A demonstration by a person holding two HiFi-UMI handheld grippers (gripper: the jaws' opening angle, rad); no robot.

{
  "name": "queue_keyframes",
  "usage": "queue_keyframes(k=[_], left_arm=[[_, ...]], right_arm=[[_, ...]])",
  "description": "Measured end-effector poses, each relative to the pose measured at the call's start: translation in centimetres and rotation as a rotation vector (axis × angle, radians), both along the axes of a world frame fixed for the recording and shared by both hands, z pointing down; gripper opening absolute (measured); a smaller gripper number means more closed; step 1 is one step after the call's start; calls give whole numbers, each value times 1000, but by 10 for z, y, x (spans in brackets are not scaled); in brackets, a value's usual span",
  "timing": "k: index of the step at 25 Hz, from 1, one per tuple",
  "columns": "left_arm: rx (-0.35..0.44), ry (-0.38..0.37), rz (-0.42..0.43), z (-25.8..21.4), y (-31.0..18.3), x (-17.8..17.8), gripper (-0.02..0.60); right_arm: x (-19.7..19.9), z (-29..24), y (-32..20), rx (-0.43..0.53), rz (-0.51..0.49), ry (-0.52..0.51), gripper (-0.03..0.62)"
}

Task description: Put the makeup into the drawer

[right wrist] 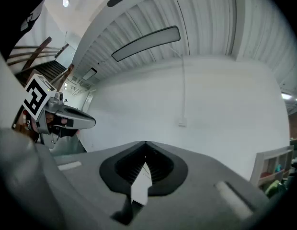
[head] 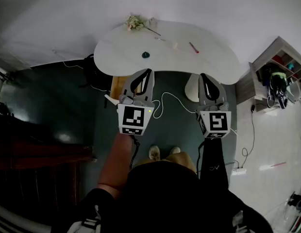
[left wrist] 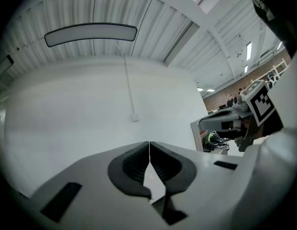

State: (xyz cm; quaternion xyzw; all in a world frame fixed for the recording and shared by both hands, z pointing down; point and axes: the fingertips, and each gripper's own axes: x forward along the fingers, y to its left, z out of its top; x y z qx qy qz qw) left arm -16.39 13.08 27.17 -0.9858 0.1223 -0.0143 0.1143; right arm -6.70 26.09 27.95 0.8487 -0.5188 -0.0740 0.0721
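Observation:
On the white table (head: pixel 213 62) at the top of the head view lie a red stick (head: pixel 193 47), a small pale item (head: pixel 175 45) and a dark round item (head: pixel 145 55). Both grippers are held level in front of the person, short of the table's near edge and well above the floor. My left gripper (head: pixel 147 73) is shut with nothing between its jaws, and its tips meet (left wrist: pixel 149 143) against a plain white wall. The right gripper (head: pixel 204 75) is likewise shut and empty (right wrist: pixel 145 143). No drawer can be made out for certain.
A small bunch of flowers (head: pixel 136 22) lies at the table's far edge. A tan wooden piece (head: pixel 117 85) and a white stool (head: pixel 191 89) stand under the table. A shelf unit (head: pixel 279 69) stands at the right; a white cable (head: pixel 165 103) runs over the dark floor.

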Motion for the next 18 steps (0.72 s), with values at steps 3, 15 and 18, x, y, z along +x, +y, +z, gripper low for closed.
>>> queue_keyframes(k=[3, 15, 18], left_arm=[[-1, 2, 4, -2, -1, -2, 11], [-19, 4, 16, 8, -9, -12, 10], [-26, 5, 21, 8, -10, -12, 11]], right_arm=[[-4, -1, -1, 2, 1, 0, 5], [-20, 11, -7, 17, -23, -23, 5], [-19, 11, -6, 17, -15, -27, 5]])
